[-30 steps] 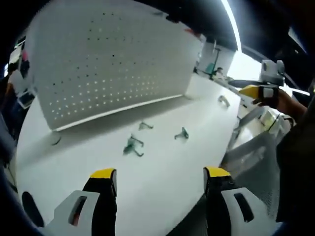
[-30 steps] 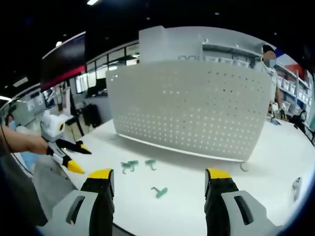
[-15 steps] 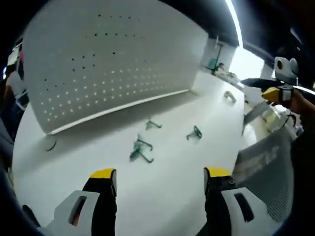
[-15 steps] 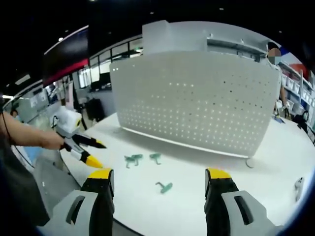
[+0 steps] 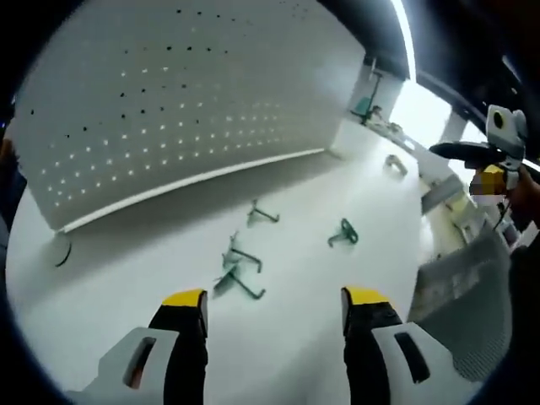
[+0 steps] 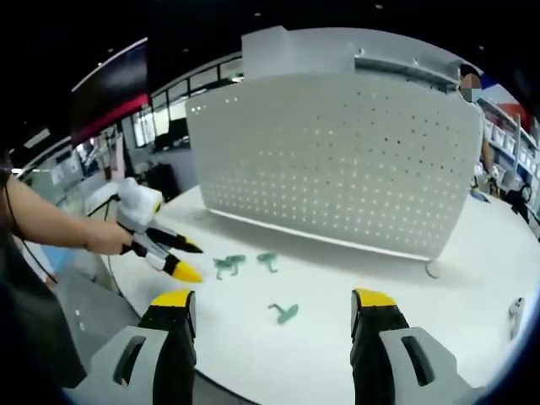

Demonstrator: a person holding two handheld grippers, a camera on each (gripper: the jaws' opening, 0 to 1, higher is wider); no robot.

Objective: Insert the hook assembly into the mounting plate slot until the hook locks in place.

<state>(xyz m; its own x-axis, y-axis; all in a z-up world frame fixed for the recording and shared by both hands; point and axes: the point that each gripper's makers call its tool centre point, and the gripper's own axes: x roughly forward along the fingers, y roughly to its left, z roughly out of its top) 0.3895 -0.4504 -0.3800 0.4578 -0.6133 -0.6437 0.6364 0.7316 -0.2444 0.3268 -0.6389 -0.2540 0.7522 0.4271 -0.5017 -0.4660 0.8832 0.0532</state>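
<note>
On white table (image 5: 354, 186), green hooks (image 5: 239, 268) small and blurred, perforated plate (image 6: 337, 160) upright, both grippers' fingers wide, empty

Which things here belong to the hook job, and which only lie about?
For the job: three green metal hooks; white perforated mounting plate; left gripper; right gripper.

Lying about: small grey clip; round white table.

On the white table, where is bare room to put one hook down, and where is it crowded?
The table is bare right of the lone green hook, up to the pegboard foot. Another bare strip lies between the hooks and the near edge. It is crowded at the two hooks near the left claw.
</note>
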